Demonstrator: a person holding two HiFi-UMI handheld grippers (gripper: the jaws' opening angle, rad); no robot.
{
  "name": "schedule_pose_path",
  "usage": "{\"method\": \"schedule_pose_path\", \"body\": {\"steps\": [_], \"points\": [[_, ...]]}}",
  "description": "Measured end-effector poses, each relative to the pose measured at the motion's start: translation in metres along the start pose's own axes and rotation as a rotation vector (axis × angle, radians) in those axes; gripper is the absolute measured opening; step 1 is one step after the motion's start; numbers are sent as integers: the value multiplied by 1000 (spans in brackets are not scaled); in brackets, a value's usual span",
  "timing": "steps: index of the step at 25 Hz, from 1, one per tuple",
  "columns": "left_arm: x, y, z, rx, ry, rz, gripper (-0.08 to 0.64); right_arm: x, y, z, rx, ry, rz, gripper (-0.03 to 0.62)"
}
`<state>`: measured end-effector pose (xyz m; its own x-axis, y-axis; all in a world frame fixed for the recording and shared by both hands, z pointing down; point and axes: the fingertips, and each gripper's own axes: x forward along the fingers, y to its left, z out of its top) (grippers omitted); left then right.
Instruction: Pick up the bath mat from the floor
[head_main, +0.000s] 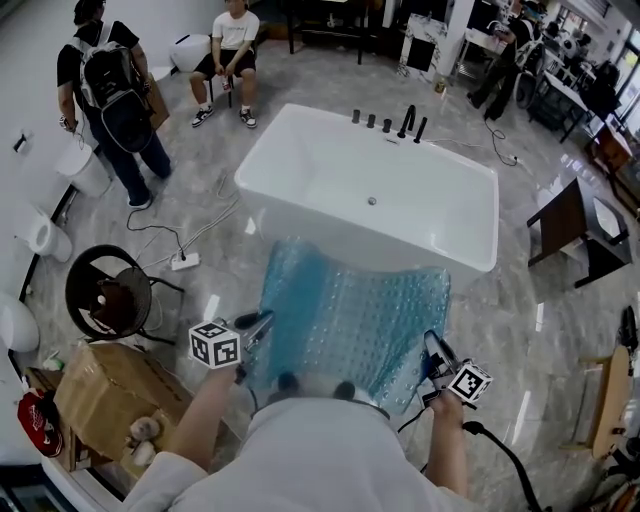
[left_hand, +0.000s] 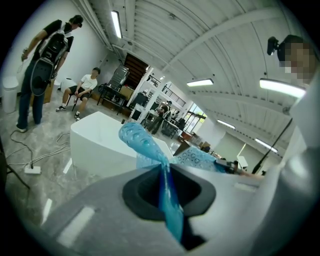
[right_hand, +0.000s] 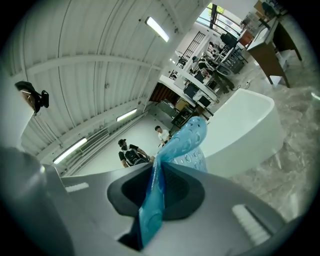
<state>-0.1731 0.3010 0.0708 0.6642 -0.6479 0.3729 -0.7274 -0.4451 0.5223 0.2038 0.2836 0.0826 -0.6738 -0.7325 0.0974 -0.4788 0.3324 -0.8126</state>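
Left gripper (head_main: 262, 322) and right gripper (head_main: 432, 348) each clench a near corner of the bath mat (head_main: 345, 315). The lift seems underway; next, raise its twelve o'clock edge off the floor (head_main: 520, 330).

The room was bright. Long lamps (left_hand: 200, 82) overhead gave the light. The floor (head_main: 500, 330) shone with white glare. Both gripper views bent round at the edges, with dark corners. The mat (left_hand: 167, 200) up close was blurry
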Motion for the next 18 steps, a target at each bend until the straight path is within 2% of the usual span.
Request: {"method": "schedule_pose_path", "body": {"steps": [5, 18], "points": [[-3, 9, 3, -5, -5, -10, 17, 11, 17, -1, -30, -16, 7, 41], [-5, 14, 5, 1, -8, -36, 17, 11, 24, -10, -35, -49, -4, 41]]}}
